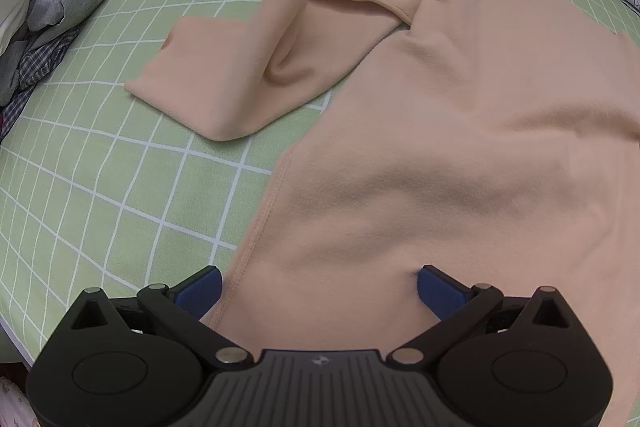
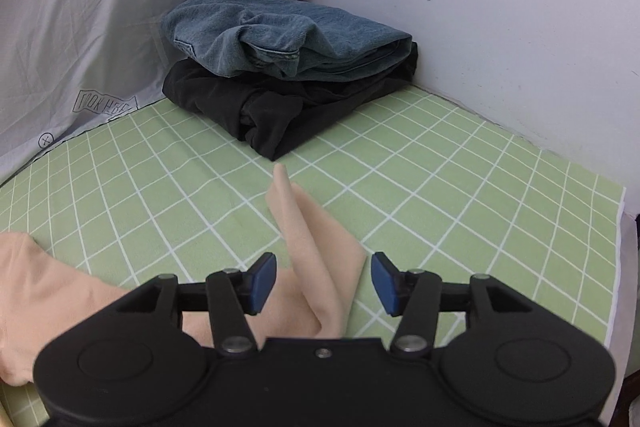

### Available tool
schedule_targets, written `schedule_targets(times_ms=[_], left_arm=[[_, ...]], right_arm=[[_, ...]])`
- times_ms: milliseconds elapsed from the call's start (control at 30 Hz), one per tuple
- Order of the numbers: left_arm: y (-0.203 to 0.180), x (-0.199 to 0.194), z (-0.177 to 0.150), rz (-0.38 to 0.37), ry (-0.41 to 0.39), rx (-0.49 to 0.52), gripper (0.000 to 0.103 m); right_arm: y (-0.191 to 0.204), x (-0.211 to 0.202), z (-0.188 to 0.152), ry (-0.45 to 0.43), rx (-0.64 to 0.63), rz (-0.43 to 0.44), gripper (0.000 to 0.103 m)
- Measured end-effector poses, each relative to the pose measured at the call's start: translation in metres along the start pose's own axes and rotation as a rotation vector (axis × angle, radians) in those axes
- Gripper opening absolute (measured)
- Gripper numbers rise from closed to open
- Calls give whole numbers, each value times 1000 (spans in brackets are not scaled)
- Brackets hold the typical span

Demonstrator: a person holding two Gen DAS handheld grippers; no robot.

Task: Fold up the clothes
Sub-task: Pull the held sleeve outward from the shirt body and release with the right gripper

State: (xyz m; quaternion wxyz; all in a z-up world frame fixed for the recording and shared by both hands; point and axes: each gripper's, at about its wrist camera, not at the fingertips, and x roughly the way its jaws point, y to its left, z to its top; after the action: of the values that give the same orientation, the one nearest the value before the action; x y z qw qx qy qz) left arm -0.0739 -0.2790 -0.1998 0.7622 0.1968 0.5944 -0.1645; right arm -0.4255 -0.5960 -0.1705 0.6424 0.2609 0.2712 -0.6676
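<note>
Peach fleece top [image 1: 460, 131], soft matte nap, lies spread on green sheet w/ white grid [image 1: 100, 187]. 1 garment. Stitched side seam runs up from the near edge in left wrist view, so body's long axis goes near-to-far; collar/neck end points to the far edge. 1 sleeve [image 1: 240, 67] on the left is doubled back on itself, a blunt rounded fold at the near end, lying across the grid beside the body.

Left gripper [image 1: 320, 291]: blue ribbed pads spread wide, pointing steeply down at the hem corner. Left pad sits over bare sheet just outside the seam, right pad touches the fabric w/ a small dimple there. Nothing pinched.

Right gripper [image 2: 324, 283]: pads apart, approx half-spread, not pressing on anything. A peach cloth strip [image 2: 308, 247], prob. the other sleeve, lies on the sheet under the gap btwn them, narrow creased tip pointing away toward the stack; can't tell if it touches either pad.

Far corner in right wrist view: 2 folded items stacked, blue denim [image 2: 280, 35] on top of a black garment [image 2: 272, 107]. Grey fabric panel w/ carrot print [image 2: 120, 7] behind, plain white wall to the right.

Left wrist view, upper left: loose heap of grey, white and plaid clothes [image 1: 44, 15], crumpled, unfolded; count unclear.
</note>
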Motion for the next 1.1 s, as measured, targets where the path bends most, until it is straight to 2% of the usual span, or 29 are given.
schedule_targets(times_ms=[67,133,200,233,267,400,467,700,867,933,1033,1100], left_arm=[[-3,-1,-8,-2,0,-6,103],[-3,-1,-10,-5,0,-10,103],[0,4,-6,-9,0,-15,103],[0,4,-7,-10,0,-20,103],[1,4,-8,-12,-1,-24,103],[3,3,-14,-19,-14,-40,103],[4,2,-17,-24,-20,-51,103],[7,-1,-33,-33,-57,-76,103],[5,-14,-58,-50,-117,-29,101],[6,-27,-63,-81,-146,-12,101],[8,-17,-59,-98,-159,-8,101],[15,-27,-70,-94,-161,-19,101]], right_arm=[[6,12,4,26,-58,-9,56],[13,26,7,57,-123,-29,53],[13,31,9,66,-136,-35,36],[8,28,10,51,-115,-16,14],[4,23,11,30,-89,-5,11],[-16,-11,6,-84,-39,-24,10],[-29,-25,-2,-109,-6,-41,10],[-72,-49,-47,-6,141,-54,11],[-79,-70,-74,0,105,-8,12],[-79,-73,-83,24,82,1,14],[-80,-73,-94,75,74,-2,25],[-82,-75,-100,103,78,-10,32]])
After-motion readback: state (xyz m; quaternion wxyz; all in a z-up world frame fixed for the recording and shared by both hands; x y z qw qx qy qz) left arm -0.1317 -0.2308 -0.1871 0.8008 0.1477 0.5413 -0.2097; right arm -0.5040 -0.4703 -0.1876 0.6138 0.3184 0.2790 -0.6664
